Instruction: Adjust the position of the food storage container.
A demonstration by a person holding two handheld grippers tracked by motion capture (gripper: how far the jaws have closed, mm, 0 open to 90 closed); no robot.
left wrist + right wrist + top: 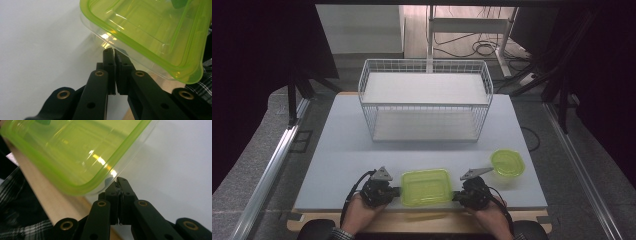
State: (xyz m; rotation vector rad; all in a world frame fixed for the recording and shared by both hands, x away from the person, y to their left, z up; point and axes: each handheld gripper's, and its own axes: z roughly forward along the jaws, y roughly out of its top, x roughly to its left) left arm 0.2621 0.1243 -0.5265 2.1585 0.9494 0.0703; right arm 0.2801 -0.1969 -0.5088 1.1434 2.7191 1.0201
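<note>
left gripper [398, 190]: jaws closed, clamped on the left rim of the green container [426, 186].
right gripper [455, 196]: jaws closed, clamped on its right rim.

I count two green containers on my surface [342, 150]: one rectangular container [426, 186] near me, one round container [507, 163] off to my right; one white wire rack [425, 100] with two shelves stands behind; and I'm working two grippers, left gripper [397, 190], right gripper [456, 195].
</note>
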